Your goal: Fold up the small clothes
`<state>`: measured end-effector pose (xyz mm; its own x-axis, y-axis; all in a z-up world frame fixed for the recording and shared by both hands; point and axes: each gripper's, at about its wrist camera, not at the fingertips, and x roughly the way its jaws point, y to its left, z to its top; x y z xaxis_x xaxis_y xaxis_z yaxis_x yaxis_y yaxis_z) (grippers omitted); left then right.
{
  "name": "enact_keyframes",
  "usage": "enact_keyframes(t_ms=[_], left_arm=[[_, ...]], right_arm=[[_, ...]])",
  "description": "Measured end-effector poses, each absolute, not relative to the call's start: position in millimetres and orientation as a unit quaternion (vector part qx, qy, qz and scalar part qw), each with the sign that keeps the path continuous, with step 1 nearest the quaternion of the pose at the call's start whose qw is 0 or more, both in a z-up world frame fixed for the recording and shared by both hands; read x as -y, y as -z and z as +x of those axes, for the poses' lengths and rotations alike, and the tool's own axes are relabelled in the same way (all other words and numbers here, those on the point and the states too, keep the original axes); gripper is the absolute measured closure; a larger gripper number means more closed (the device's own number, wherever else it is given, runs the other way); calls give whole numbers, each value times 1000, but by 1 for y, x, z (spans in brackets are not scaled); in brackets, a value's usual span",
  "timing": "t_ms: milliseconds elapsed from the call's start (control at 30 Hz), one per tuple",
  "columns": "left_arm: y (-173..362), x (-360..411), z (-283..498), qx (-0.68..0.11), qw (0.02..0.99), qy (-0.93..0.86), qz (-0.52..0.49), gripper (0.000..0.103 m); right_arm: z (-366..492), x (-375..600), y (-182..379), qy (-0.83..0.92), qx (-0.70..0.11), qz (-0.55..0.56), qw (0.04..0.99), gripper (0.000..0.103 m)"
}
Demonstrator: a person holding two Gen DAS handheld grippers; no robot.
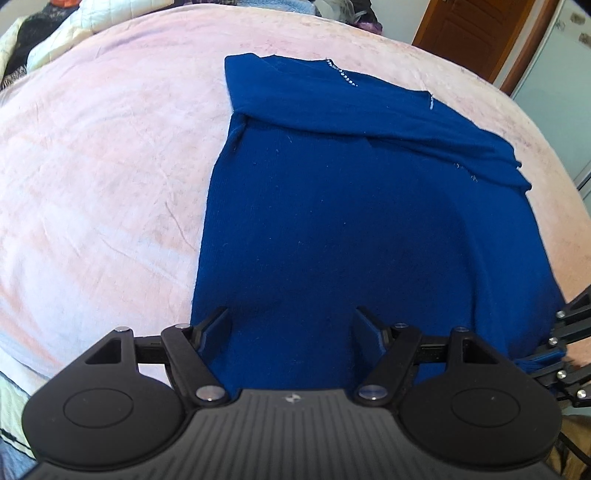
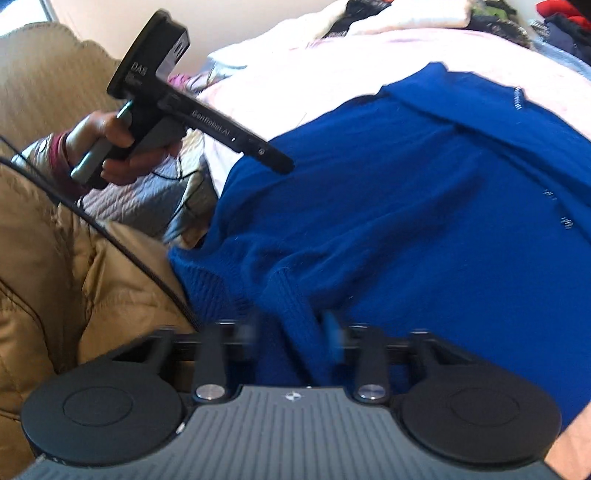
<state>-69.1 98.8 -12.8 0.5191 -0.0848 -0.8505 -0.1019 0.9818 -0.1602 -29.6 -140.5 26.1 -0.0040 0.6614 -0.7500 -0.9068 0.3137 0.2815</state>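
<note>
Blue sweater point(image 1: 351, 221) lies flat on the pink bedspread point(image 1: 103, 166), long axis running away from both grippers. Left gripper point(image 1: 291, 332) spread wide over near hem, empty; right gripper point(image 2: 291, 332) pinching hem corner.

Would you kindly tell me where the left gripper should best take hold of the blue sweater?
Probably the near hem of the blue sweater, at its left corner, approached from the near edge. The hem lies flat just ahead of the open left gripper, and the right gripper already seems to hold the other corner.

Home bedroom, pink bedspread point(image 1: 110, 166), wooden door point(image 1: 476, 33)
</note>
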Motion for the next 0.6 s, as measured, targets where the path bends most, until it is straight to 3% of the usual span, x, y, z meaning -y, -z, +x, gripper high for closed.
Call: enact_keyframes(t_ms=[133,600], left_arm=[[10,-97,-69,-484,870,-6,-90,27],[-11,-126,-64,-458,880,-33,-119,27]], right_arm=[[-30,151,-35,-540,-401,-130,729,95],[-2,254,-48,-381,-324,76,863,95]])
